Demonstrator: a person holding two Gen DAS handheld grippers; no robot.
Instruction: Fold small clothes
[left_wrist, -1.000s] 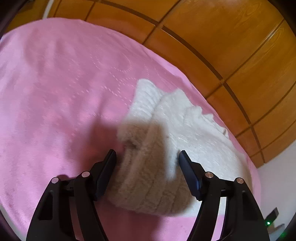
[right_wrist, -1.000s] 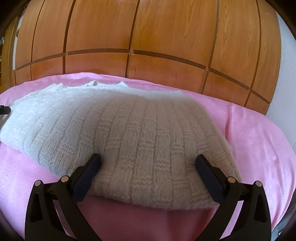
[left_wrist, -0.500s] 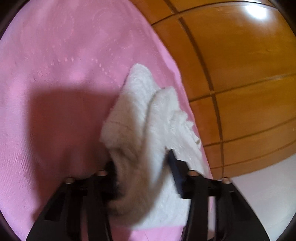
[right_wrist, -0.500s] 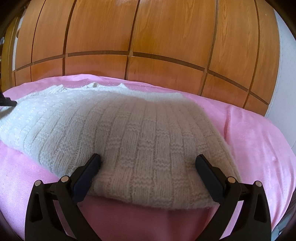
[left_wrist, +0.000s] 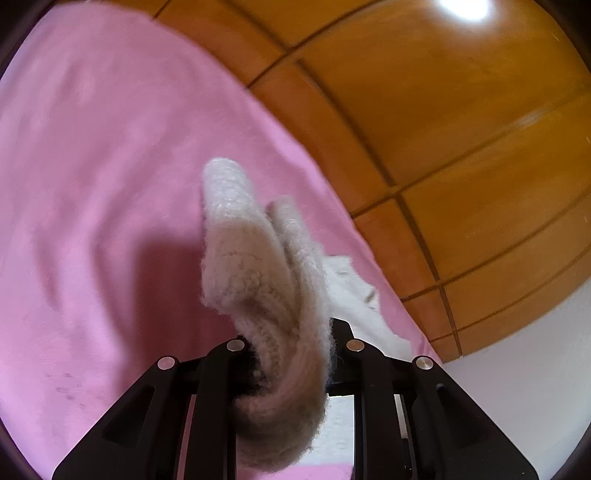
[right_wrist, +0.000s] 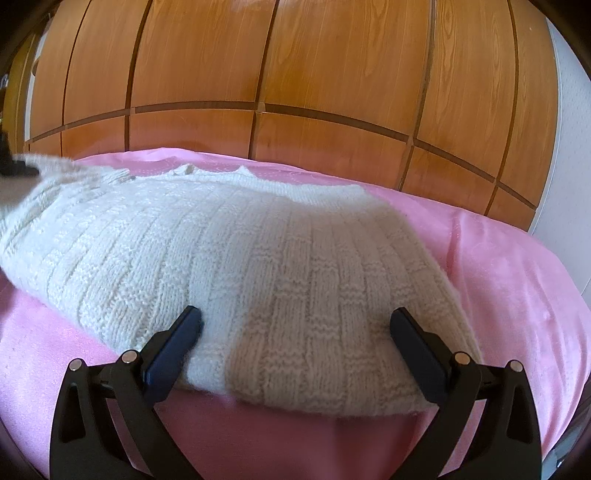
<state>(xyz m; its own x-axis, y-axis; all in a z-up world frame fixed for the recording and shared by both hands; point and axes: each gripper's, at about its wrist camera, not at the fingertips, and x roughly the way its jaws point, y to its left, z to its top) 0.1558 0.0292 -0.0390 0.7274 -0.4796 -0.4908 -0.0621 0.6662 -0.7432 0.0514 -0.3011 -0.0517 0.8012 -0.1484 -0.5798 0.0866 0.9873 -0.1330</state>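
Note:
A white knitted sweater (right_wrist: 258, 251) lies spread on the pink bedspread (right_wrist: 498, 277). In the left wrist view a bunched end of the sweater (left_wrist: 240, 266) stands up off the bed, pinched in my left gripper (left_wrist: 291, 343), whose jaws are closing on the wool. That raised corner (right_wrist: 44, 162) shows at the far left of the right wrist view. My right gripper (right_wrist: 295, 314) is open, its two fingers resting wide apart on the sweater's near hem, with flat knit between them and nothing pinched.
A wooden panelled wardrobe (right_wrist: 295, 66) rises right behind the bed. A white wall (left_wrist: 517, 369) stands to the right of it. Bare pink bedspread (left_wrist: 92, 184) stretches to the left of the sweater.
The left gripper's jaws closed on the sweater's end and lifted it, so the cloth now stands bunched above the bed. The right gripper has not moved.

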